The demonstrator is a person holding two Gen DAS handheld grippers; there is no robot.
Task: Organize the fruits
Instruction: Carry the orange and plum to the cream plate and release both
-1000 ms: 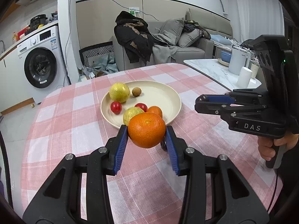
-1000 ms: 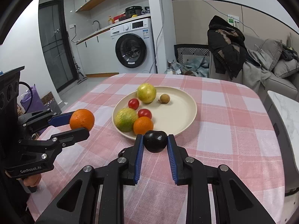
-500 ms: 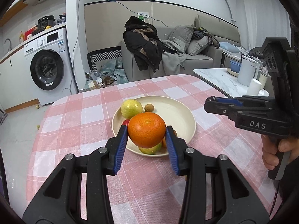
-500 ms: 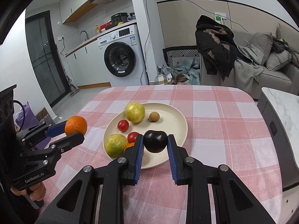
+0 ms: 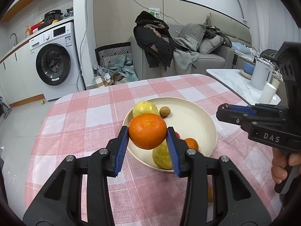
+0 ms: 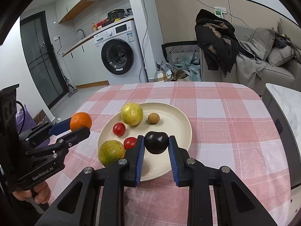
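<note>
The left gripper (image 5: pixel 147 138) has its blue-padded fingers (image 5: pixel 122 146) clamped around an orange (image 5: pixel 147 130), held above the near edge of a cream plate (image 6: pixel 178 116). The right gripper (image 6: pixel 156 148) has its fingers drawn narrow, pinching a dark plum (image 6: pixel 157 142) over the plate's near side. Both fruits are off the pink checked tablecloth (image 6: pixel 225 131). The right gripper's body reads "DAS"; the left one reads "GenRobot.AI".
</note>
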